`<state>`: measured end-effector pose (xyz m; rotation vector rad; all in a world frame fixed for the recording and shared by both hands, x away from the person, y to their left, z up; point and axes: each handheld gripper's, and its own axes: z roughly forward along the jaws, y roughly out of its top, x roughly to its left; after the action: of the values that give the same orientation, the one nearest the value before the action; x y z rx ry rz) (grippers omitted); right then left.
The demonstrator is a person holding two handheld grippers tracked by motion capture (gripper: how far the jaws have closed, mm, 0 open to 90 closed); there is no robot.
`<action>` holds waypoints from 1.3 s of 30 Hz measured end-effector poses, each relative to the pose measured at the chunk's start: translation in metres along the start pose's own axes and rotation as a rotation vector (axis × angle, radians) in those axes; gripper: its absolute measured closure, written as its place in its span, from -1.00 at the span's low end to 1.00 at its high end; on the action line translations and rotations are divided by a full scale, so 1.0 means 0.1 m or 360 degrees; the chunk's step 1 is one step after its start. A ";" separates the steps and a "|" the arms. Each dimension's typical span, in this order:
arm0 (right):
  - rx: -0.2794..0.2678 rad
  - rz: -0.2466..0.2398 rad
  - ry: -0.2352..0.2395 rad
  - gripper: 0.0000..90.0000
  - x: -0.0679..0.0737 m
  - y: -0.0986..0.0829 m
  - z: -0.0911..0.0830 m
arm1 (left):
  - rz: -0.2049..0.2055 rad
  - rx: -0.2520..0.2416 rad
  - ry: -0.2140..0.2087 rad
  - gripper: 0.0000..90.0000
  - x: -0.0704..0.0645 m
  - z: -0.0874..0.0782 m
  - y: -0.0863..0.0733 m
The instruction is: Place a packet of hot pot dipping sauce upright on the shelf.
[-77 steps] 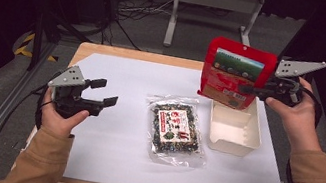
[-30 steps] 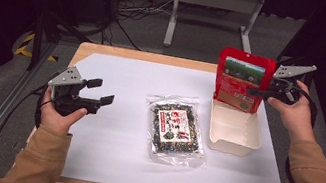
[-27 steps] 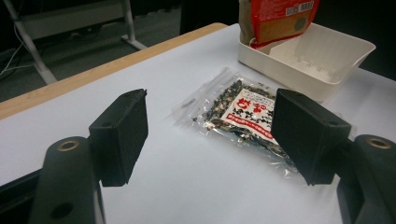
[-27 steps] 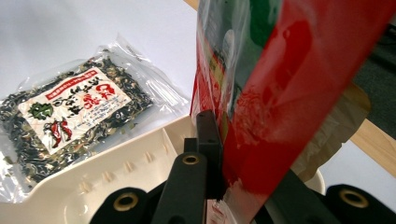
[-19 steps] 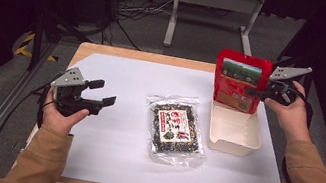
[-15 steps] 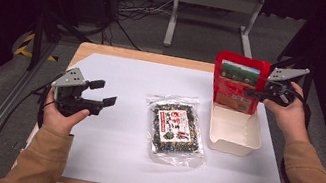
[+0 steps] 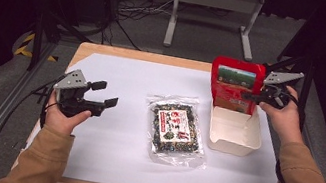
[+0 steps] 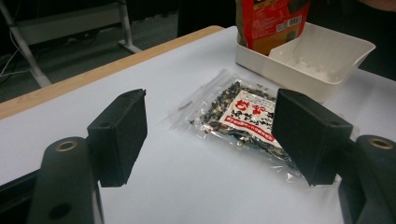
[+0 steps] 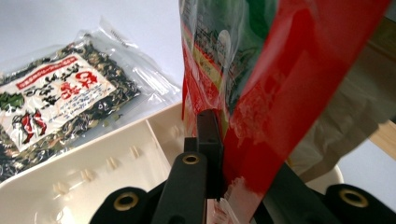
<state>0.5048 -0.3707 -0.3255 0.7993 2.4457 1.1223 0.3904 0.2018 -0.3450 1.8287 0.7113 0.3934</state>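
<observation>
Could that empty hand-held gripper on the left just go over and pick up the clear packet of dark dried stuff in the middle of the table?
Probably yes. The left hand-held gripper is open and holds nothing, and the clear packet lies flat on the white sheet with bare sheet between them. The red bag sits off to the side.

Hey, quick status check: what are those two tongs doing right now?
Right tongs shut on red packet, upright at the white tray's far end. Left tongs open, empty, above the table. Seaweed bag flat beside tray, nothing blocking.
</observation>
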 end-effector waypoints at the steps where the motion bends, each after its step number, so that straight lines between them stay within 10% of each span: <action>1: -0.0010 0.0018 0.0000 0.95 -0.01 -0.02 0.00 | -0.0011 -0.0001 -0.0007 -0.39 0.00 0.01 -0.01; 23: 0.0049 0.0175 -0.0069 0.94 -0.01 -0.27 0.14 | -0.0070 0.0100 0.0025 -0.74 -0.02 0.30 -0.14; 39: -0.0100 0.0298 -0.0240 -0.02 0.12 -0.26 -0.21 | -0.0083 0.0041 -0.0053 -0.83 -0.03 0.47 -0.14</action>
<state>0.4758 -0.3891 -0.3332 1.0699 2.2380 1.1522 0.4118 0.1687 -0.3750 1.8329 0.7425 0.3199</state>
